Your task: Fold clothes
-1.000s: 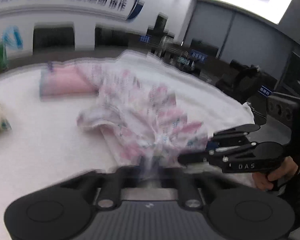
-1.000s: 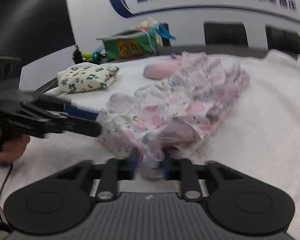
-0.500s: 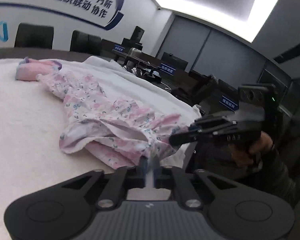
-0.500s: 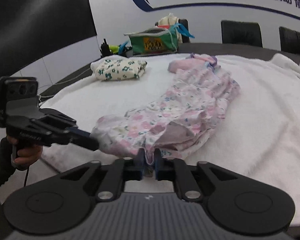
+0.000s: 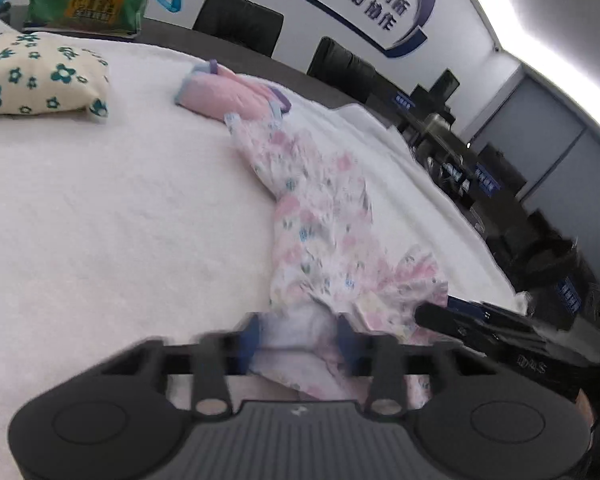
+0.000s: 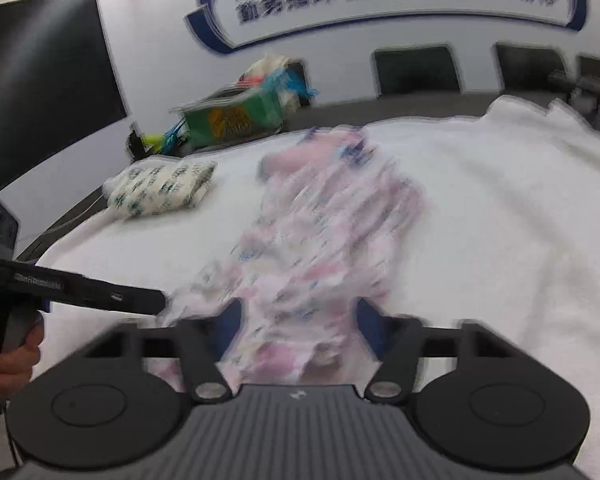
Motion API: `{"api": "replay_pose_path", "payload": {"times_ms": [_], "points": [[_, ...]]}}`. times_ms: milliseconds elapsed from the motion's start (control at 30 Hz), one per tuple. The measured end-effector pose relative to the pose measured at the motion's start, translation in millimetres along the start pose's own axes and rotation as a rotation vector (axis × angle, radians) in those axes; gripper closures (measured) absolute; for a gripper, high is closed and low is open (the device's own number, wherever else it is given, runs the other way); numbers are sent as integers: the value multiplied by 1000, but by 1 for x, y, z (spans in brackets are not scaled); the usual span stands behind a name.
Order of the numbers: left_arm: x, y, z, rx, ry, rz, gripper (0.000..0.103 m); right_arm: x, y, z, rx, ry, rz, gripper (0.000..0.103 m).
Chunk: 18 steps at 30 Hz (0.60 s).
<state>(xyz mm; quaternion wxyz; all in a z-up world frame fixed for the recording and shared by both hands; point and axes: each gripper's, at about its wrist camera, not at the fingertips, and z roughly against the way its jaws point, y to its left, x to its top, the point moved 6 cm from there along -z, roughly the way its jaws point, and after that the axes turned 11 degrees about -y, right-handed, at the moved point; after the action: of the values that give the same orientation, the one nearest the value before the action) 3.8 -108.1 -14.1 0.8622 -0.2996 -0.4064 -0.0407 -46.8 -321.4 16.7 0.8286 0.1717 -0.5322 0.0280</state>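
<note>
A white fleecy blanket (image 5: 100,208) covers the table and carries everything. Largest on it is the pink floral-print cotton garment (image 5: 324,220), stretched in a long crumpled strip from the middle of the blanket down to its near edge, where its hem bunches up. At the garment's far end, touching it, lies a folded plain pink cloth with lilac trim (image 5: 224,94). Toward the blanket's far left corner sits a folded cream cloth printed with teal flowers (image 5: 28,76), well apart from the garment, and beyond the blanket's far edge stands a green zipped bag with blue handles (image 5: 84,0). At the near edge both tongs are at the hem: the left gripper (image 5: 298,338) has its blue-padded fingers spread wide with white lining and floral fabric lying between them, and the right gripper (image 6: 298,326) is likewise spread wide over the cloth, its pads on either side of the bunched hem. Motion blur hides whether any pad touches the fabric.
</note>
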Motion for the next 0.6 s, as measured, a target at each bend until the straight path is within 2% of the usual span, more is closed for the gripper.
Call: {"api": "replay_pose_path", "payload": {"times_ms": [67,100,200,267,300,333,400,433,467,500,533,567,600], "points": [[-2,-3,7,-6,-39,-1,102,-4,2,3,27,-3,-17,92],[0,-8,14,-22,-62,-13,102,-6,3,5,41,-5,-25,95],[9,-33,30,-98,-122,-67,102,0,8,23,122,-54,-55,98],[15,-52,39,-161,-160,-107,102,5,8,27,128,-74,-53,98],[16,-56,30,-194,-135,-94,102,7,8,29,130,-84,-52,98],[12,-53,17,-189,-107,-84,102,9,8,30,131,-88,-52,98],[3,-44,-7,-154,-55,-69,101,4,5,16,117,-36,-65,97],[-2,-40,-19,-137,-29,-62,94,-3,5,6,104,-2,-60,96],[-7,-34,-23,-135,-17,-46,92,-10,5,-2,90,30,-55,94],[-13,-28,-24,-137,-10,-26,91,-15,4,-6,78,61,-48,86],[-15,-24,-20,-154,-16,-14,85,-19,5,-9,72,98,-34,80],[-15,-22,-11,-174,-29,-11,77,-18,7,-8,78,104,-20,70],[-13,-20,-1,-184,-55,-15,56,-10,8,-1,87,77,-7,56]]}}
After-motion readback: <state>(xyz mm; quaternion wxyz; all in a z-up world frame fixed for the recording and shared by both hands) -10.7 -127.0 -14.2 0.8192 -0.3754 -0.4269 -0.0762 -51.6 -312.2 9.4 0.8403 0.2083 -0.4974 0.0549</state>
